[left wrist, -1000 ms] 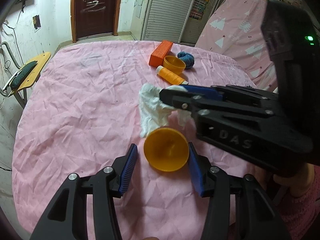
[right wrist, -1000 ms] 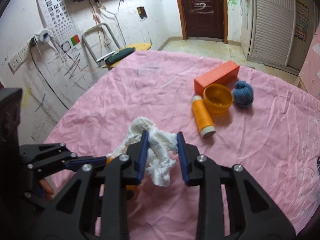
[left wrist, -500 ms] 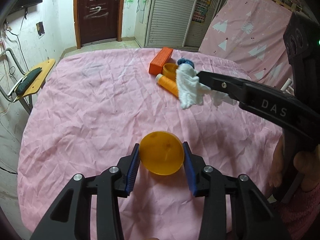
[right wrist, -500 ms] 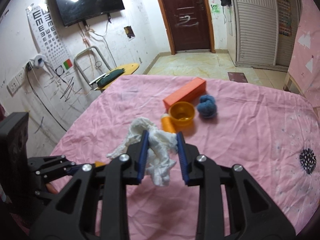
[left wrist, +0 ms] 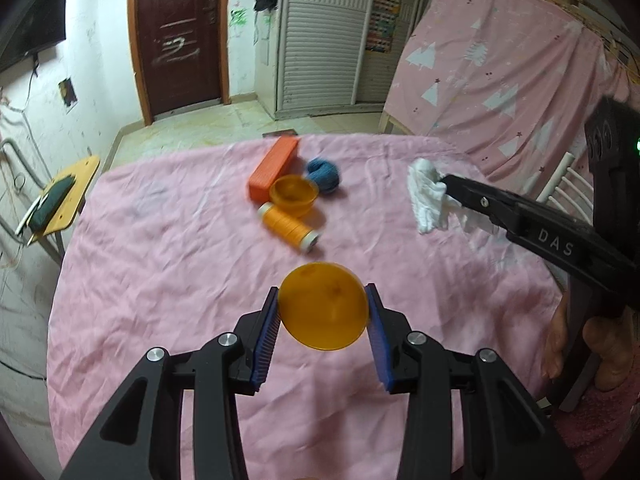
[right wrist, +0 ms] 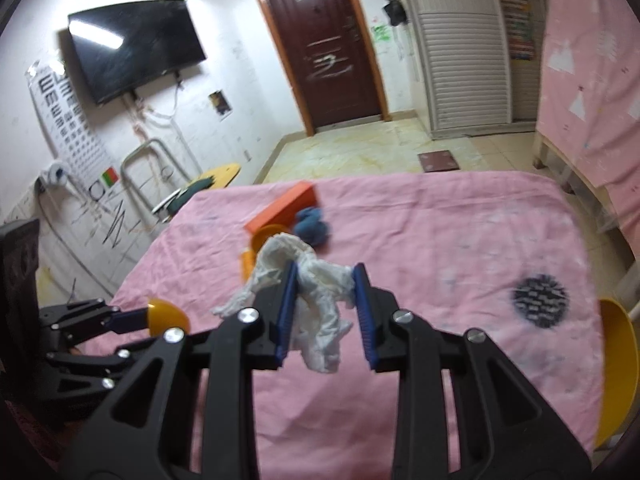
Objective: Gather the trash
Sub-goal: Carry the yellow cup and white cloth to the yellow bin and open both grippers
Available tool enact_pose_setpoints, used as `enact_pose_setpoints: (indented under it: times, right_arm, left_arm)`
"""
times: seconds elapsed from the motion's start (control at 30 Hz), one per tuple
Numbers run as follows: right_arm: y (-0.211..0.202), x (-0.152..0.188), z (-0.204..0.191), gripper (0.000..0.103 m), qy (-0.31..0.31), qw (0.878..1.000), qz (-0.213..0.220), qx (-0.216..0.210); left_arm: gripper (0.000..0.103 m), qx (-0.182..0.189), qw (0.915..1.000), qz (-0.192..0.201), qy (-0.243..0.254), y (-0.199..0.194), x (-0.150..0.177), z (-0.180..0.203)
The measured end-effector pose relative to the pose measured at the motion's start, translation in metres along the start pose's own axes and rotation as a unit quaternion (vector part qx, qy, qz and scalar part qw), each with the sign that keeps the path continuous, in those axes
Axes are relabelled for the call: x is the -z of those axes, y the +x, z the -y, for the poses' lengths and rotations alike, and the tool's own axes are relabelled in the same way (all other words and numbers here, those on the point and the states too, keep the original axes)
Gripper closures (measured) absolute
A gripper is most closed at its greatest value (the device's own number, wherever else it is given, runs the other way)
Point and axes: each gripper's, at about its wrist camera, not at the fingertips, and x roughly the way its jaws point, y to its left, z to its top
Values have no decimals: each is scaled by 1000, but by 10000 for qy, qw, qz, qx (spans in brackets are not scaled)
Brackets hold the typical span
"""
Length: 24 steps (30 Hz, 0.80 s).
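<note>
Now that my left gripper has closed on the orange bowl, both loads have risen clear of the pink tablecloth. My right gripper keeps the crumpled white tissue clenched, carried rightward, ready for binning.

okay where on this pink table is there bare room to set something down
The pink cloth lies bare left of the thread spool, out to the table's left edge. The stretch in the right wrist view between the blue yarn ball and the dark round patch is bare too. It is crowded at the far middle, around the orange box and small orange bowl.
</note>
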Motion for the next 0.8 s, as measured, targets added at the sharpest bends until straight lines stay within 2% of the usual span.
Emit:
enact_pose_setpoints:
  times: [0.2,0.4,0.53,0.8]
  right_arm:
    - [-35,3,51,76,429,9979,354,345]
    - [-75,12,114,76,991,9892,736,797]
    - [-91,22,148,76,1305,9817,869,1086]
    - [-106,38,192,76,1681,9709,999,1383]
  left_arm:
    - [69,113,9994,135,287,-2,-19,38]
    - [69,284,9975,170,629,-2,-34,84]
    - [69,429,9956,173,811,1,-43,116]
    - [69,668,9890,241,1300,5,-56,187]
